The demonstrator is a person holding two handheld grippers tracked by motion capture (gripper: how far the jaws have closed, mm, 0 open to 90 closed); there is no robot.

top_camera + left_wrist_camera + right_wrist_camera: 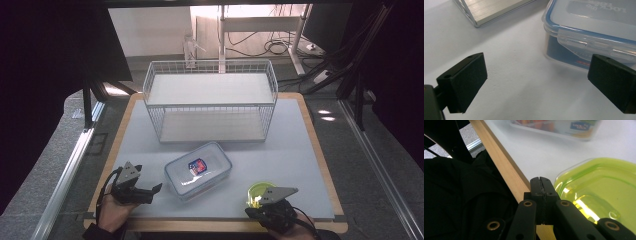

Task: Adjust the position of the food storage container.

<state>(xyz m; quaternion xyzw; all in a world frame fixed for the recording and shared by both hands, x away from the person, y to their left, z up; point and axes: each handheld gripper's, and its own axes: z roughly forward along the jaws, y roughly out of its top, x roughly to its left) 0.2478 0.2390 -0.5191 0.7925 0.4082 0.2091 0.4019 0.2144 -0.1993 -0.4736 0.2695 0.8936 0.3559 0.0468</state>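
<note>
The clear rectangular plastic box (594, 30) with a blue-sealed lid bore embossed upside-down lettering, too blurred to read.

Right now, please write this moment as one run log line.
left gripper: open, beside clear box | right gripper: shut, empty, beside green lid | wire rack: behind

A wooden-edged table (320, 165) carried a pale grey mat (290, 150). On the mat stood a white wire rack (210, 102) at the far side, a clear lidded box (198, 170) nearer the middle, and a yellow-green lid (257, 192) by the near edge.
</note>
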